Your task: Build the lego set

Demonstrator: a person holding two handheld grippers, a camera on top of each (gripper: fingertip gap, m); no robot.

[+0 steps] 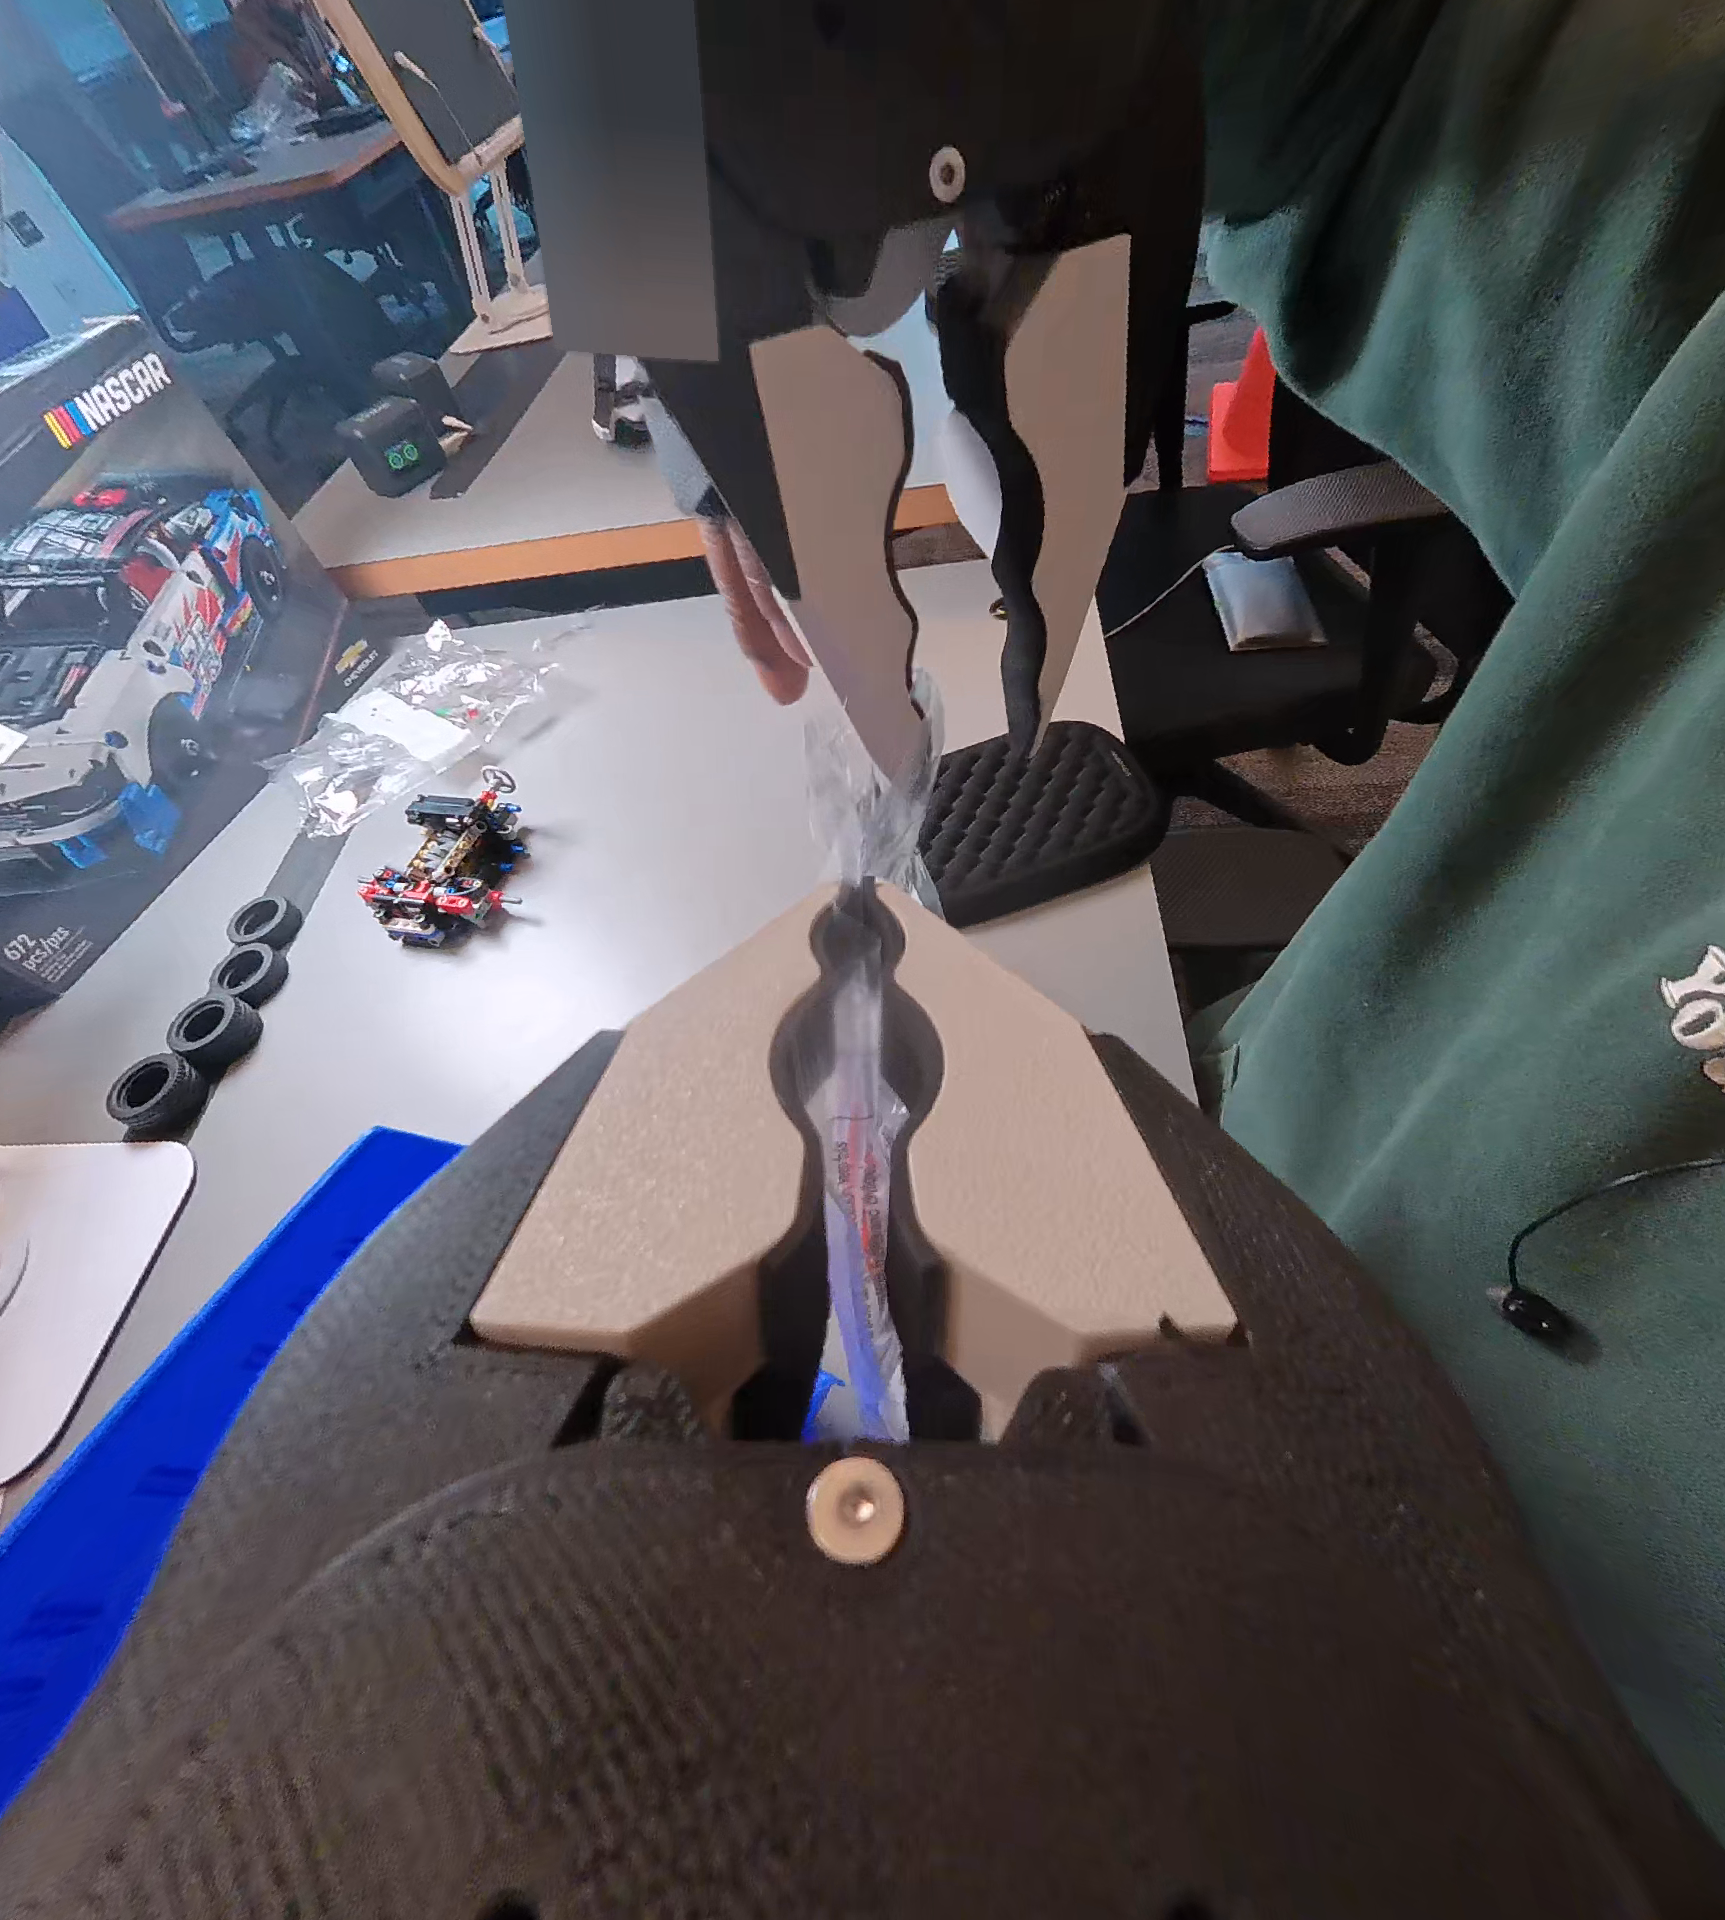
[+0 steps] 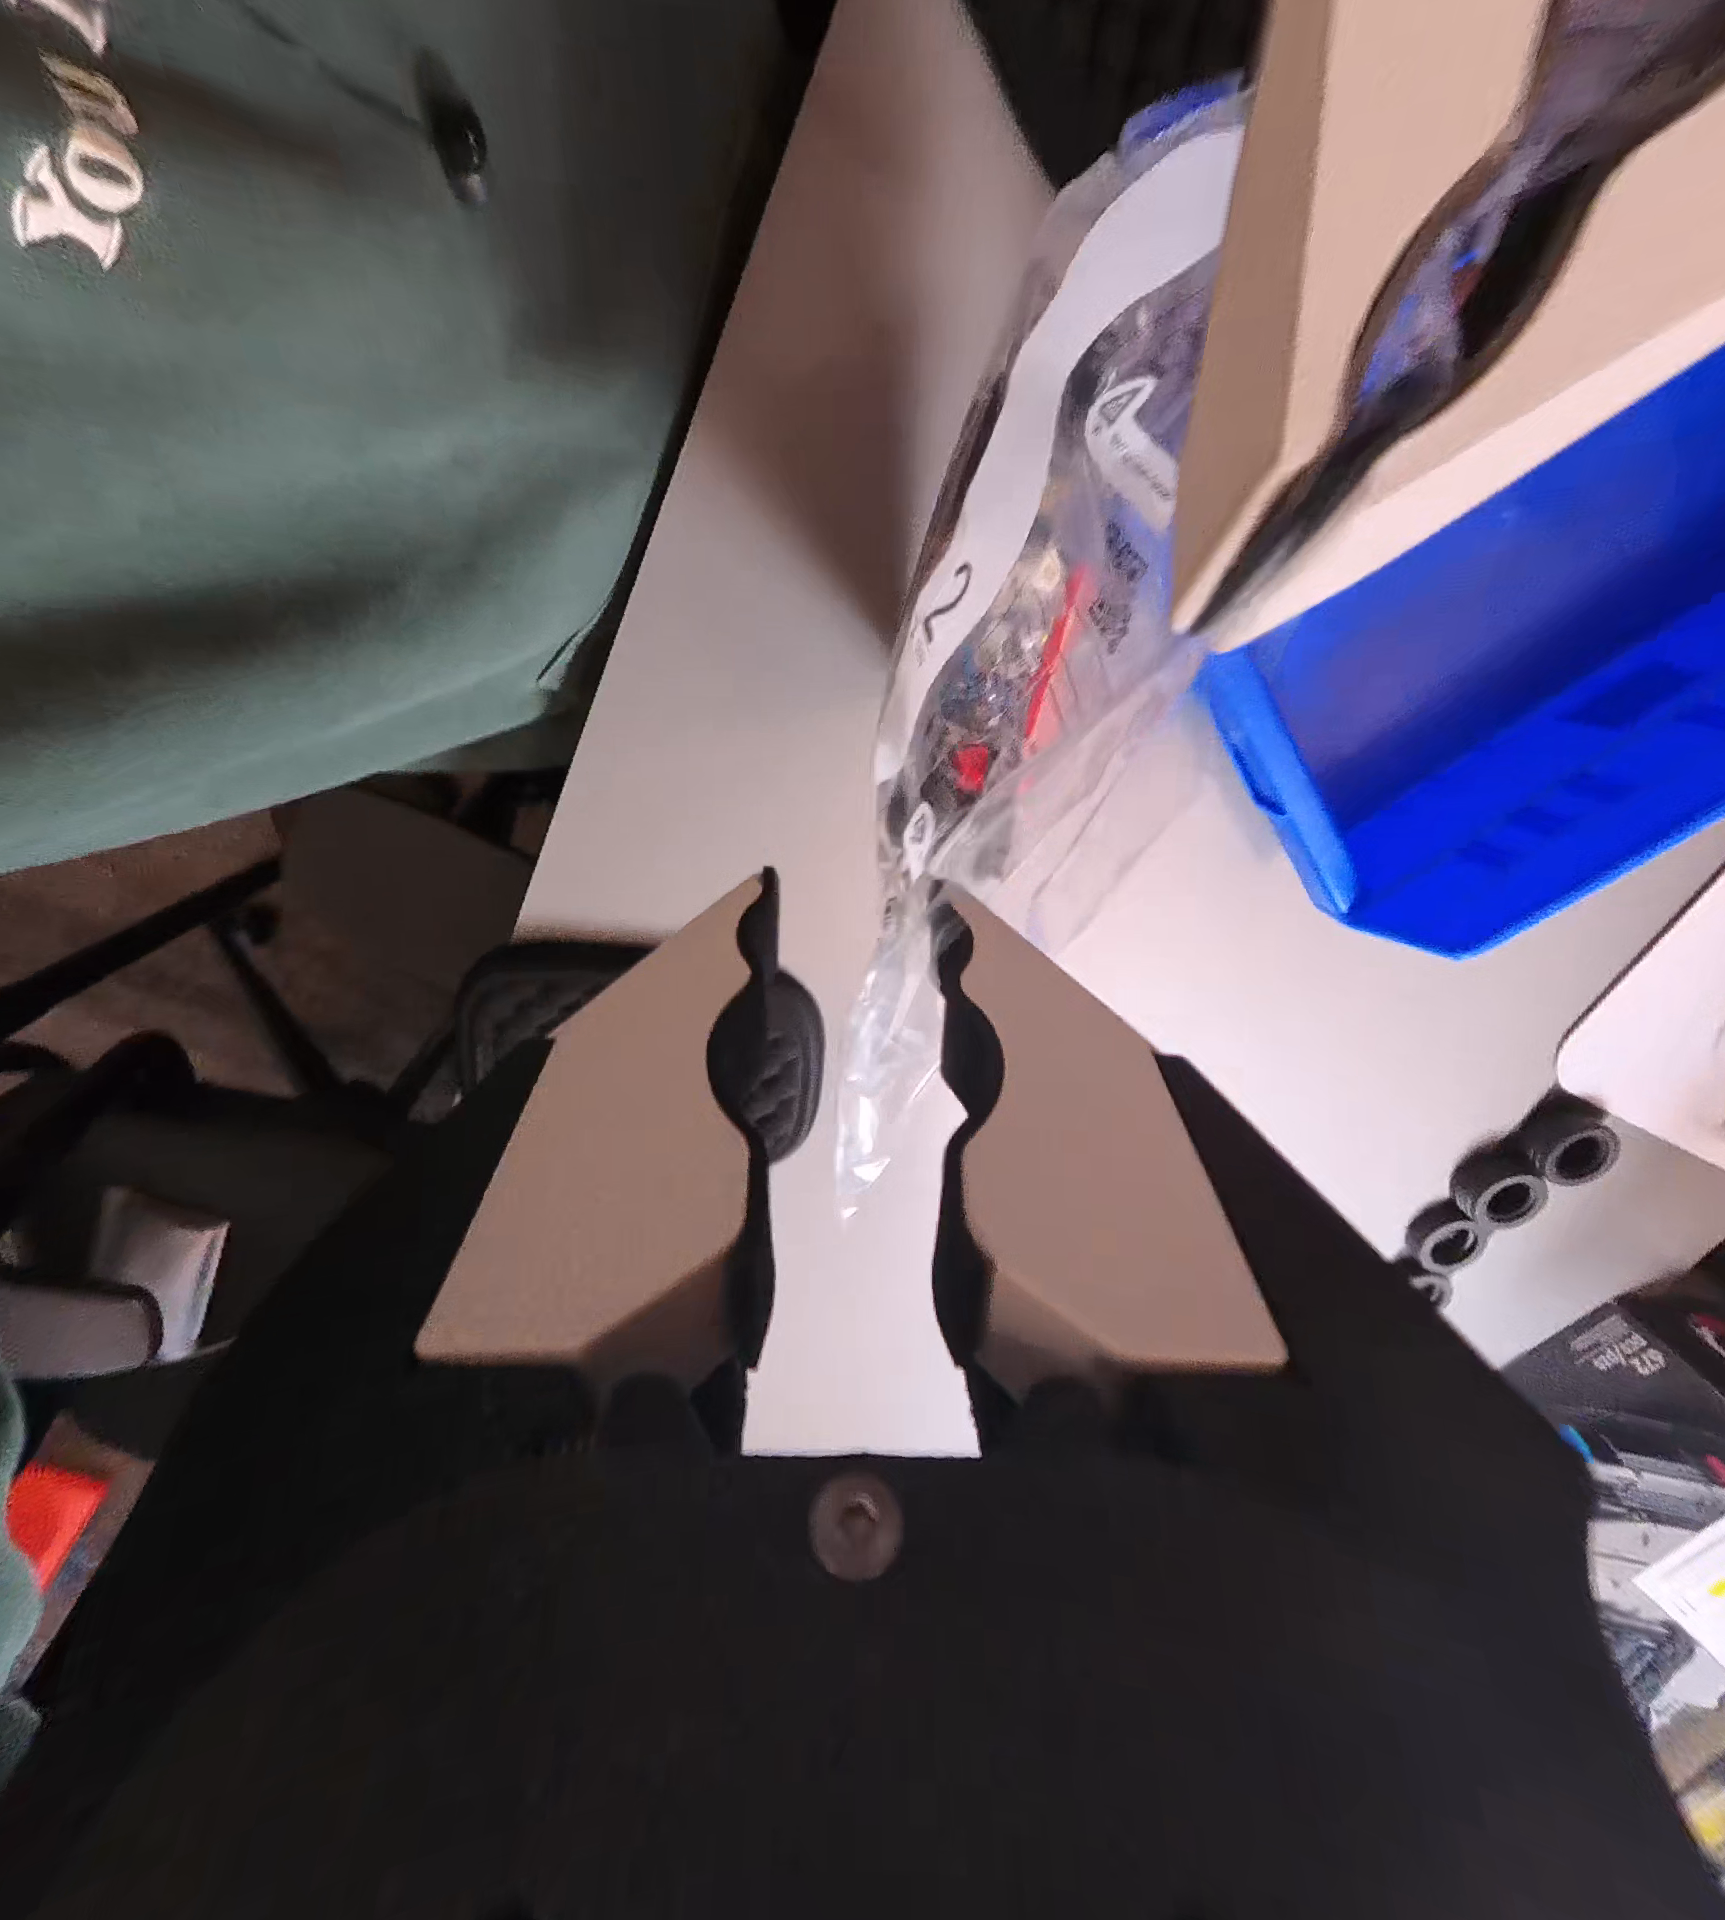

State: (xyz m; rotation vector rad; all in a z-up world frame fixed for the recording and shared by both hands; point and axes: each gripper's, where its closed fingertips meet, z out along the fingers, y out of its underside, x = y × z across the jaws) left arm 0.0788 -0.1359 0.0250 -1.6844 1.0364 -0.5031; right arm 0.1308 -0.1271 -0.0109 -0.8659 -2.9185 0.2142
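Observation:
My left gripper (image 1: 863, 896) is shut on a clear plastic bag of Lego parts (image 1: 863, 1195) and holds it above the white table. In the right wrist view the bag (image 2: 1045, 582) hangs from the left gripper (image 2: 1253, 561) and shows red, black and blue pieces. My right gripper (image 2: 858, 899) is open. The bag's crumpled lower corner (image 2: 884, 1049) lies between its fingers, near the right one. In the left wrist view the right gripper (image 1: 962, 717) comes in from above, its fingertip at the bag's top end.
A part-built Lego chassis (image 1: 447, 862), a row of black tires (image 1: 203, 1018), torn empty bags (image 1: 422, 717) and the set's box (image 1: 110, 623) lie to the left. A blue bin (image 2: 1564, 707) is below the left gripper. A person's green sweatshirt (image 1: 1564, 831) fills the right. The gap from one gripper's tips to the other's is roughly 7 centimeters.

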